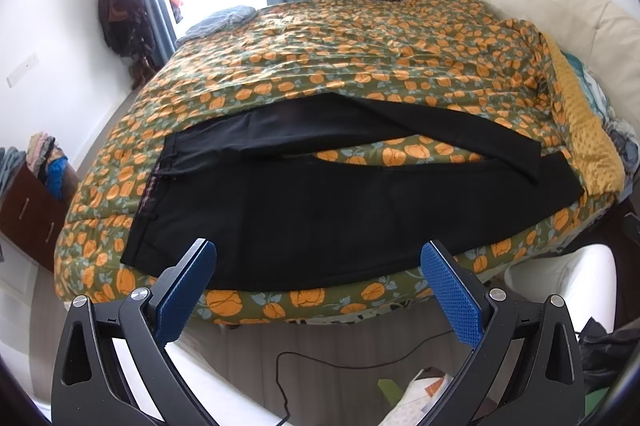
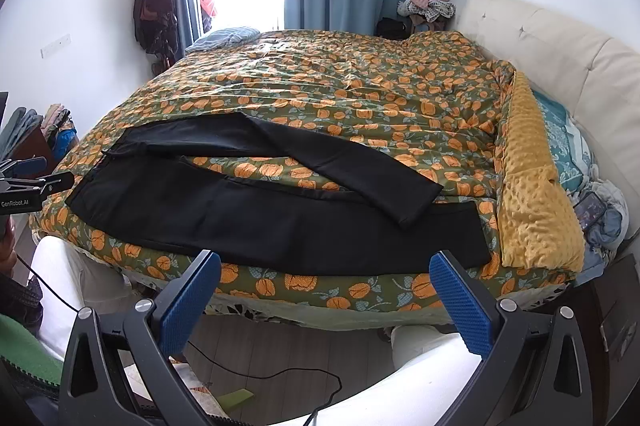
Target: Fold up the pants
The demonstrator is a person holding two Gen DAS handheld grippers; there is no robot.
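Black pants (image 1: 304,209) lie spread flat along the near edge of the bed, waistband at the left, both legs running right and splayed apart. In the right wrist view the same pants (image 2: 256,214) show the far leg crossing toward the near leg's hem. My left gripper (image 1: 318,254) hovers open in front of the bed's near edge, by the waist end, with nothing between its blue pads. The right gripper (image 2: 325,262) is also open and empty, off the bed's edge near the leg ends. The left gripper's body (image 2: 24,185) shows at the far left of that view.
The bed carries a green quilt with orange flowers (image 1: 360,65). A yellow dotted blanket (image 2: 536,201) lies folded back beside the cream headboard (image 2: 560,45). A black cable (image 1: 360,362) trails on the wooden floor. A wooden drawer unit (image 1: 32,209) stands at the left; white-clad legs (image 2: 400,378) below.
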